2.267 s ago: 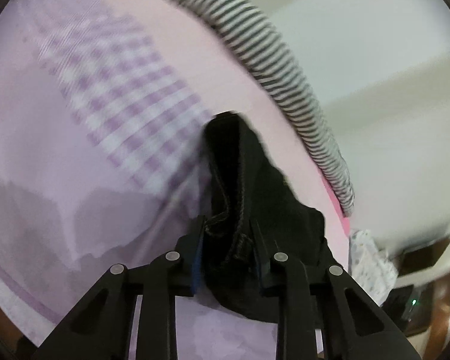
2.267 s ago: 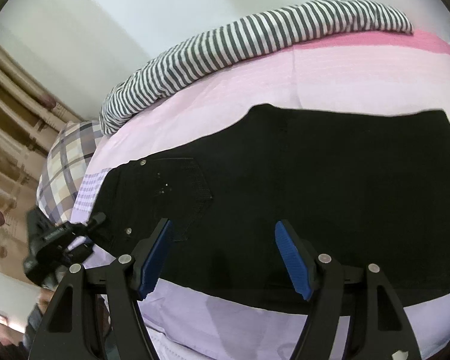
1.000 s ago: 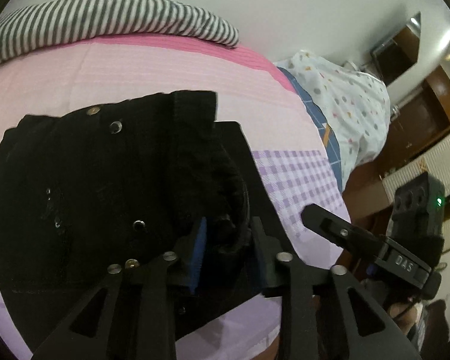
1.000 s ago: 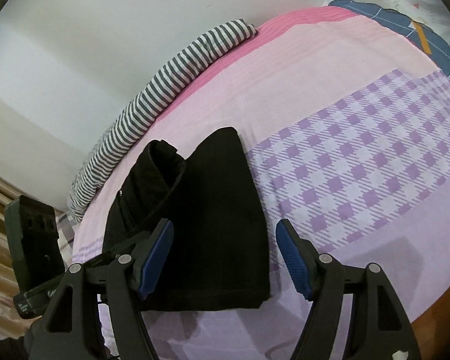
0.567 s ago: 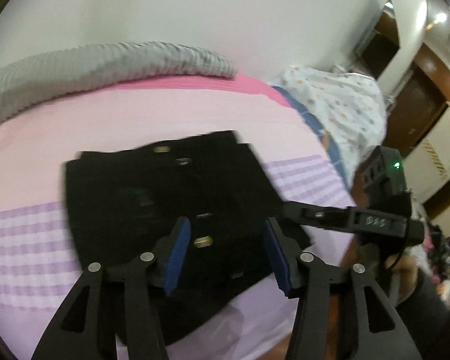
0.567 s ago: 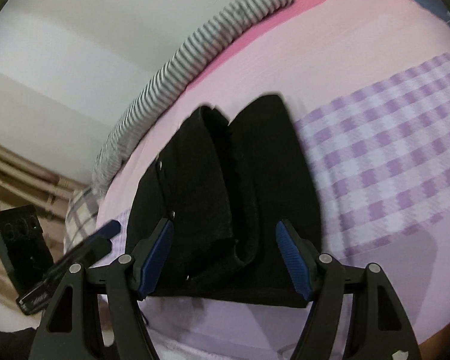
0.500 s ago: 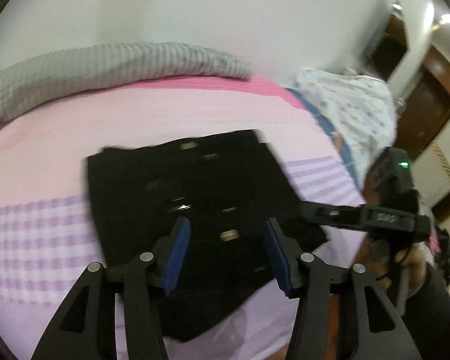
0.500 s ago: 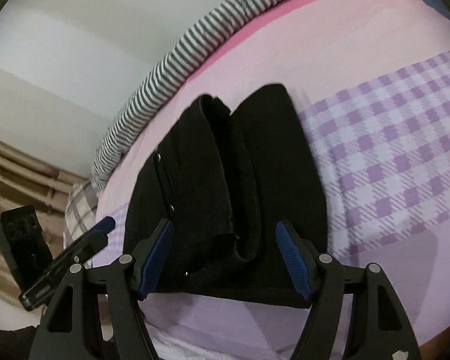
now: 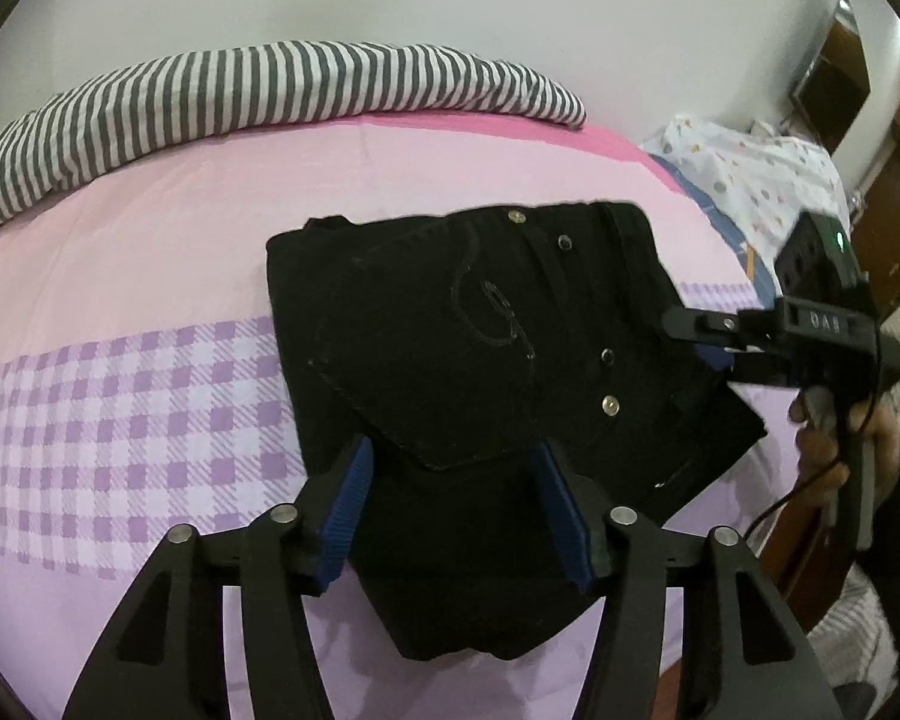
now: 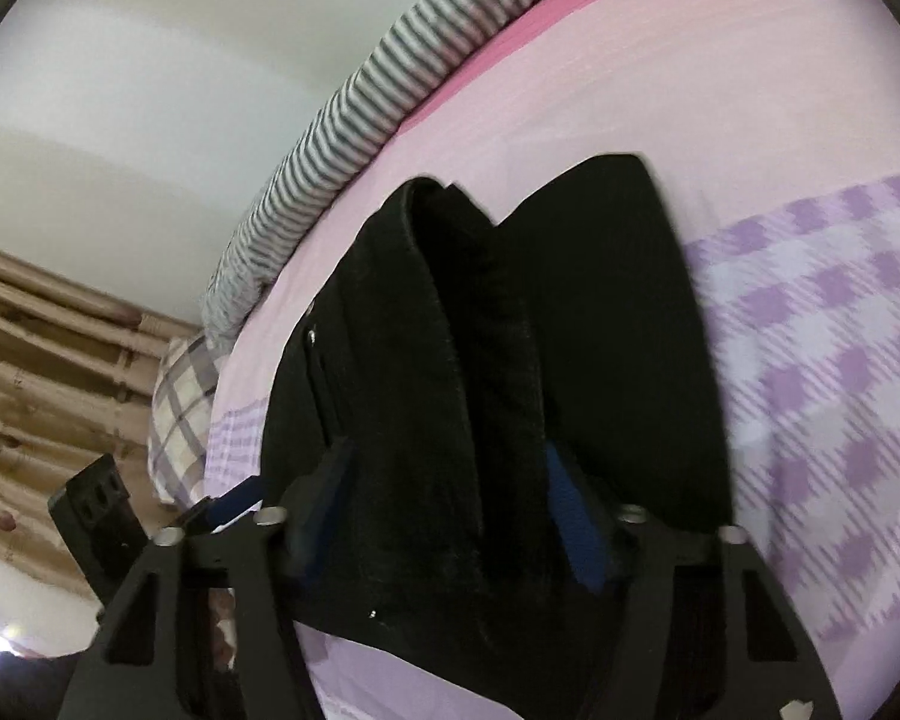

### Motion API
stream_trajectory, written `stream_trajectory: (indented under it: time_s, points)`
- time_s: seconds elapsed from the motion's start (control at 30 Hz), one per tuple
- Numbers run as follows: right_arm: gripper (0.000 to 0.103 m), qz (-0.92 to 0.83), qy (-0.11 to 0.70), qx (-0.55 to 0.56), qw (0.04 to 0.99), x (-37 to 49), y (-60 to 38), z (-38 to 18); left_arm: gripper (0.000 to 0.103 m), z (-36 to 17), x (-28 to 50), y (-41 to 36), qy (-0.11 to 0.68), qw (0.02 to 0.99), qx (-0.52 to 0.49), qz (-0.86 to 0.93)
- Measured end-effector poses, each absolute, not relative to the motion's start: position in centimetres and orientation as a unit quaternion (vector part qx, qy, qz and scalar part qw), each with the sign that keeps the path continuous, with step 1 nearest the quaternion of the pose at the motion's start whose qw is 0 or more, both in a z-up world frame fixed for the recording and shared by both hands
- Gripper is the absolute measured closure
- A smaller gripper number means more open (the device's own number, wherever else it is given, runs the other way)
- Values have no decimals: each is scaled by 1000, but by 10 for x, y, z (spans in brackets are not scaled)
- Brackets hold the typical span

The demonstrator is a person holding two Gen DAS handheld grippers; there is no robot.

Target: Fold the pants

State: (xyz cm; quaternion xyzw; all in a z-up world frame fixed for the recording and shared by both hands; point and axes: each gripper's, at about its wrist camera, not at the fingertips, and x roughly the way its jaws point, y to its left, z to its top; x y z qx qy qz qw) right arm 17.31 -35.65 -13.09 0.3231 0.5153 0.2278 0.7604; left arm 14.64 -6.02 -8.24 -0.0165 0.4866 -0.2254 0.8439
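**Folded pants on the bed, both grippers over them**

The black pants (image 9: 480, 360) lie folded in a compact stack on the bed (image 9: 150, 252), where the pink sheet meets the purple check. A striped blanket (image 9: 258, 90) runs along the wall at 12 o'clock.

The left gripper (image 9: 456, 516) hangs over the stack's near edge at 6 o'clock. Its jaws have just been opening and now stand well apart, the blue pads clear of the cloth.

The right gripper (image 10: 450, 516) comes in from 3 o'clock in the left view, a hand (image 9: 840, 450) on its grip. Its jaws have just been closing, with the thick fold between them; the right view is blurred, so whether the pads press the cloth I cannot tell.
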Motion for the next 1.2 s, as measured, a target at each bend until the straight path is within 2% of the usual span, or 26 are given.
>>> stream_trajectory:
  time_s: [0.03,0.07,0.27,0.5,0.97,1.2]
  points:
    - [67,243,518,328,752,175,-353,-133,44,-85,145,-62,486,845,-7,-223]
    - [68,244,520,323,752,176,-351,-134,44,-87,145,-64,487,845,2,-221]
    - [71,234,511,318,763,181,-349,-138,43,-95,142,-71,484,847,28,-216]
    - [69,220,504,330,767,191,-343,-139,42,-97,146,-69,494,844,20,-208]
    - [91,146,503,271,808,178,-322,-109,42,-101,150,-72,503,842,22,-192]
    - [93,121,488,223,835,168,-307,-73,42,-92,147,-69,507,840,6,-191]
